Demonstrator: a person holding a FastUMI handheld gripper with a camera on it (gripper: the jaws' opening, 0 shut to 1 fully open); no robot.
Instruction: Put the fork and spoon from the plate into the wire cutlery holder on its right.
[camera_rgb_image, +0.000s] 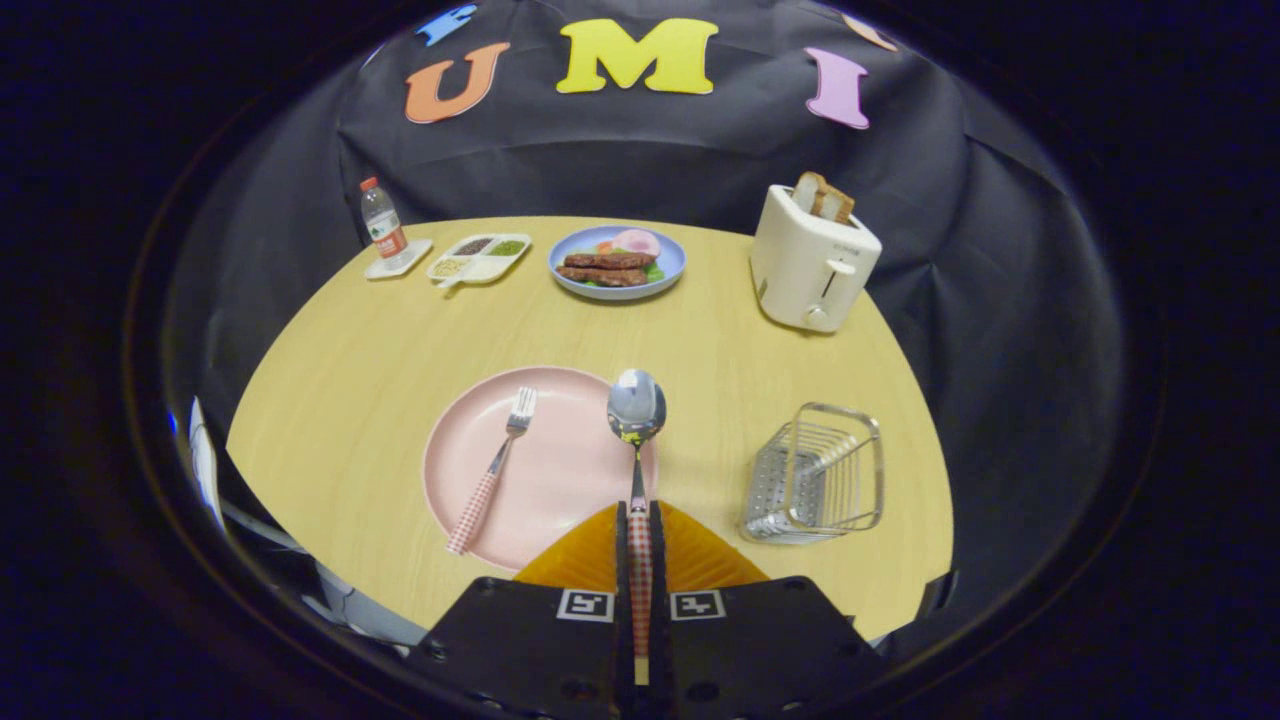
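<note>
While clamped by hand-held gripper: spoon (no legible writing).

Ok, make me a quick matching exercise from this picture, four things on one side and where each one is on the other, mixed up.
Things:
1. spoon
2. fork
3. wire cutlery holder
4. toaster

Places:
A. lying on the pink plate
B. far side of the table, bread in its slots
C. handle clamped in the claw
D. empty, right of the plate

Pairs: 1-C, 2-A, 3-D, 4-B
</note>
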